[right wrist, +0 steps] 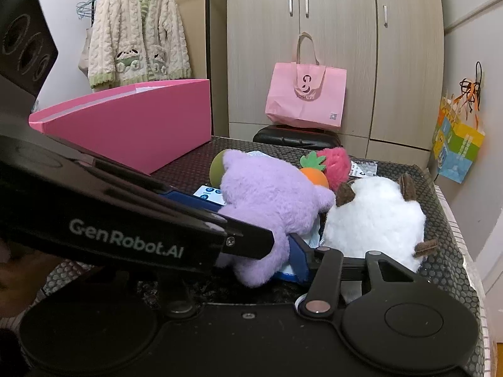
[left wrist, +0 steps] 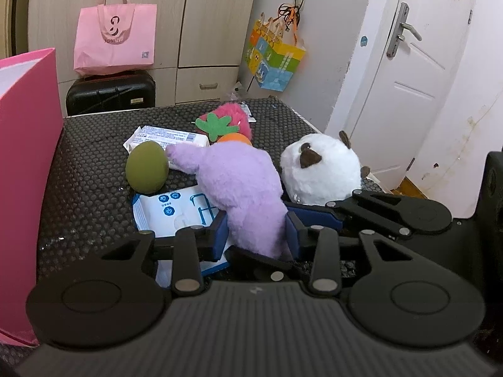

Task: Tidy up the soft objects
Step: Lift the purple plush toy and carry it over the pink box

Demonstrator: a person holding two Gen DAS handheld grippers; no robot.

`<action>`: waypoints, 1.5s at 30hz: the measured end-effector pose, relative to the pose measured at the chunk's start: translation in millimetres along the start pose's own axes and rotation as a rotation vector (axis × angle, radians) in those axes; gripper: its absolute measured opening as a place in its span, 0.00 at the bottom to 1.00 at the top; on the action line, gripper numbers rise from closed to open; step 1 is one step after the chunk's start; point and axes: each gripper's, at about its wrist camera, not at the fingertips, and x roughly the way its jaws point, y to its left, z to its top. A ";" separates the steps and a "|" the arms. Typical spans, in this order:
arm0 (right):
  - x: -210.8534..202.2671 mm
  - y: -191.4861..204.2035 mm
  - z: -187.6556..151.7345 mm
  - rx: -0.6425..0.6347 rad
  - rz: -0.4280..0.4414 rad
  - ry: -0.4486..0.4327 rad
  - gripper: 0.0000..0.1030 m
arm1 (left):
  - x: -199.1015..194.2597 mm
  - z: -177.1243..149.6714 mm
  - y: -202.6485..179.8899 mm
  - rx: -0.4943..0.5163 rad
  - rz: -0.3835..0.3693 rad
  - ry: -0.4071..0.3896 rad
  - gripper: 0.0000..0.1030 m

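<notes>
Egg toy [left wrist: 147, 167] left of long plush [left wrist: 242, 185], round plush [left wrist: 320, 169] right, box [left wrist: 28, 163] far left.

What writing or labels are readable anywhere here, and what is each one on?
"GenRobot.AI": on the black arm of the left tongs.
"JOSINY", roughly, small and faint: on the pink tote bag.
Print on the white packets, the white wipes pack and the colourful gift bag: too small or blurred to read.

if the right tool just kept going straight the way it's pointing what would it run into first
Most likely the white plush, sitting right ahead of the right tool and partly between its fingers. The purple plush, pinched by the left tool, lies just beside that line. Depth is hard to judge.
</notes>
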 end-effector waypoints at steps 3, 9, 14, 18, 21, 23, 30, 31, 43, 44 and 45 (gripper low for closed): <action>-1.0 0.2 -0.9 0.002 -0.004 -0.006 0.54 | -1.0 -1.3 -1.7 0.002 0.005 -0.005 0.35; -5.7 4.5 -1.8 -0.012 -0.025 -0.026 0.52 | -5.8 -4.0 -8.2 0.028 0.019 -0.025 0.35; -13.2 9.5 -1.1 -0.025 -0.039 -0.035 0.52 | -15.3 -4.6 -10.4 0.030 0.009 -0.033 0.35; -21.3 15.0 -0.2 -0.040 -0.043 -0.043 0.52 | -25.8 -5.8 -12.0 0.035 0.006 -0.040 0.35; -27.2 19.7 0.4 -0.046 -0.040 -0.043 0.52 | -33.6 -7.1 -13.3 0.034 0.006 -0.034 0.35; -31.4 24.0 0.5 -0.055 -0.038 -0.042 0.52 | -39.7 -8.5 -14.2 0.034 0.007 -0.028 0.35; -47.3 38.3 1.0 -0.060 -0.025 -0.027 0.52 | -60.9 -14.7 -18.5 0.035 0.008 -0.013 0.35; -49.6 40.2 0.3 -0.059 -0.022 -0.025 0.52 | -64.3 -15.8 -19.8 0.040 0.011 -0.010 0.35; -79.7 68.8 4.2 -0.054 0.034 0.047 0.52 | -108.9 -29.5 -25.8 0.046 0.021 0.045 0.35; -81.9 71.4 4.9 -0.056 0.040 0.053 0.52 | -113.7 -30.2 -24.6 0.040 0.016 0.050 0.34; -84.6 74.7 6.1 -0.059 0.046 0.059 0.52 | -118.1 -30.9 -23.4 0.035 0.013 0.056 0.35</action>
